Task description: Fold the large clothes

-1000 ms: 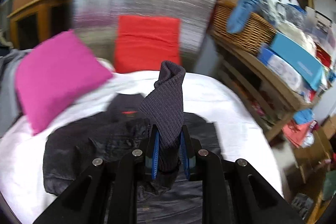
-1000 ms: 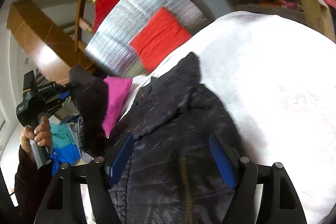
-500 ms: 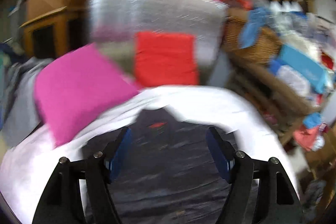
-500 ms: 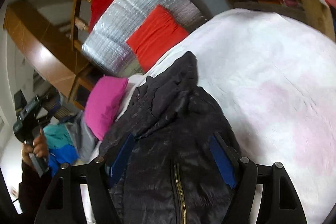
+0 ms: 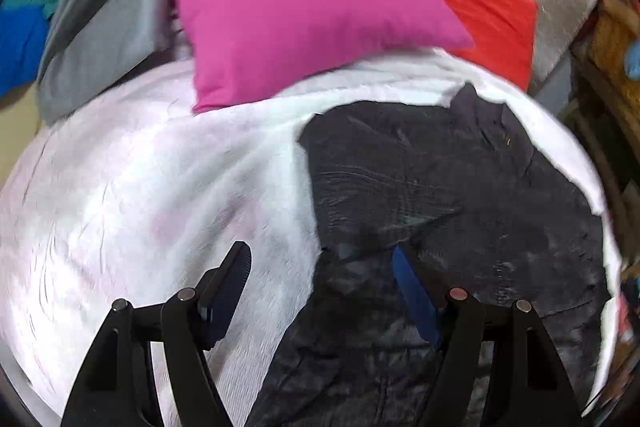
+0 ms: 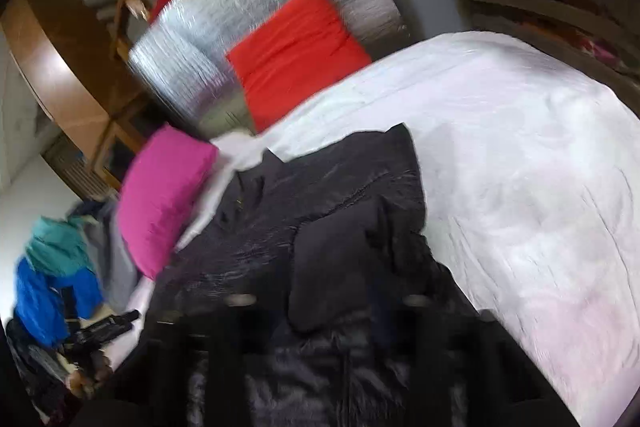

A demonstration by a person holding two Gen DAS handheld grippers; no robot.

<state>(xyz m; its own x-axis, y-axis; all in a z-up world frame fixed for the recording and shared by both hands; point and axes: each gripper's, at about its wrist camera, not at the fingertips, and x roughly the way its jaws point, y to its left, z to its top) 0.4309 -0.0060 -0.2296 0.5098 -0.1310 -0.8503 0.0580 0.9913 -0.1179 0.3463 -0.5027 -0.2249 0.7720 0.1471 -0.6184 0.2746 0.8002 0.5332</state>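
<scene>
A black quilted jacket [image 5: 460, 187] lies spread on the white bed cover [image 5: 140, 195]. My left gripper [image 5: 320, 263] is open and points down at the jacket's left edge. Its left finger hangs over the white cover, its blue-padded right finger [image 5: 412, 291] over the jacket, and it holds nothing. In the blurred right wrist view, a raised fold of the black jacket [image 6: 332, 279] stands between the closing jaws of my right gripper [image 6: 328, 307]. The rest of the jacket [image 6: 320, 187] lies flat beyond. A person's hand [image 6: 86, 375] holding the left gripper shows at the lower left.
A pink pillow [image 5: 304, 7] and a red cushion [image 5: 484, 11] lean at the bed's head against a silver foil board [image 6: 256, 7]. Grey [image 5: 100, 27], blue and teal clothes [image 6: 56, 275] are heaped left of the bed. Wooden shelves and a wicker basket stand at the right.
The left gripper let go of the dark knit cuff, opened, and swung down to the jacket's left edge. The right gripper's jaws narrowed around a fold of the jacket.
</scene>
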